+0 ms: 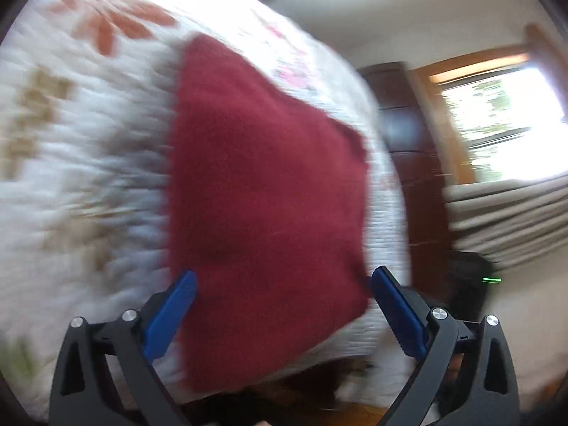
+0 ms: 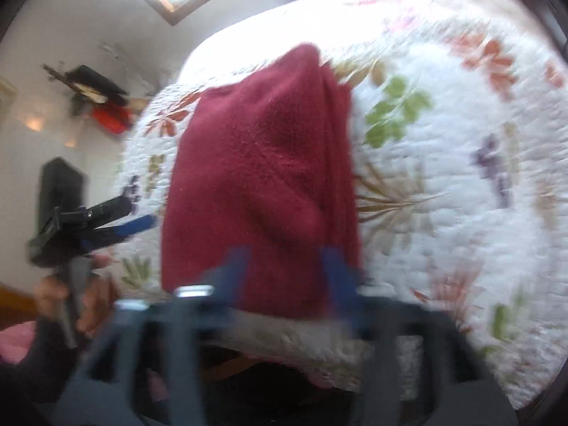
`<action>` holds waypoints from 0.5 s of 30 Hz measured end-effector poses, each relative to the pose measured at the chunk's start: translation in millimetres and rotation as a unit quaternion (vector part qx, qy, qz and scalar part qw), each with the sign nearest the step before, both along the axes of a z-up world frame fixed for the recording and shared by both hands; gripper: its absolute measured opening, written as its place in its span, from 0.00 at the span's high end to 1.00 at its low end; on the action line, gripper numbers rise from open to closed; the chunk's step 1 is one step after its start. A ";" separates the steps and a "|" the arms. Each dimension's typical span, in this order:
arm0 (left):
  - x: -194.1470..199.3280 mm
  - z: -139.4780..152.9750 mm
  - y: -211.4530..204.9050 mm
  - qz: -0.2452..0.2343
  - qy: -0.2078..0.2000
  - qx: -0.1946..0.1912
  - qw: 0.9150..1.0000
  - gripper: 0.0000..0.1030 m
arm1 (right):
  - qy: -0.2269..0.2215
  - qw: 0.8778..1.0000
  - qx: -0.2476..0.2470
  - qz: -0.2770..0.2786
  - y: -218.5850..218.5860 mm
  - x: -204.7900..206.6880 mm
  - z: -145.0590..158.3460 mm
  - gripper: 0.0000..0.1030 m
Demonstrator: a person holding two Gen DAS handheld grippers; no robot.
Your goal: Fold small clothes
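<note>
Folded red cloth (image 1: 266,191) on floral quilt (image 1: 88,142); both grippers' fingers spread, empty.

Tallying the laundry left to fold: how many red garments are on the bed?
1. A single dark red garment lies folded on the floral quilt near the bed's edge, in front of both grippers. Anything beyond the frames or under it would be hidden.

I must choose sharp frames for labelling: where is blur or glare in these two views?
Left wrist: quilt smeared by motion, window blown out, left gripper sharp. Right wrist: right gripper blurred, far quilt overexposed, red cloth fairly clear.
</note>
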State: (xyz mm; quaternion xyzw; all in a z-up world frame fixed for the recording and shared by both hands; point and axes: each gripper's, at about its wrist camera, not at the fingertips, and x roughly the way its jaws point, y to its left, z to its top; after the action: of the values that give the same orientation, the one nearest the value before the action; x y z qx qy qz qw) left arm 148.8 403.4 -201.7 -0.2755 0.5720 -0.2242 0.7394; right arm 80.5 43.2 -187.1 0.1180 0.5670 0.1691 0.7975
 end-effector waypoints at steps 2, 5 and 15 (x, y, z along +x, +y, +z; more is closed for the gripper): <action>-18.3 27.6 1.8 0.020 -0.036 0.064 0.997 0.04 | -0.026 0.998 -0.051 -0.003 6.6 -13.9 18.3 0.18; -50.8 69.6 -4.4 0.057 -0.083 0.147 0.984 0.04 | -0.055 0.992 -0.116 -0.005 16.8 -35.4 53.9 0.10; -168.0 178.1 -22.6 0.090 -0.131 0.284 0.946 0.04 | -0.181 0.975 -0.128 0.020 12.8 -103.6 163.6 0.03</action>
State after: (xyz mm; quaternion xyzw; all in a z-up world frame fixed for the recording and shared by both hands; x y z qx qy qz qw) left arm -19.2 380.8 -23.6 -0.0725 0.4830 -0.0193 0.8724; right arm -23.1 56.0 -23.5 -0.0292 0.4327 0.1298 0.8917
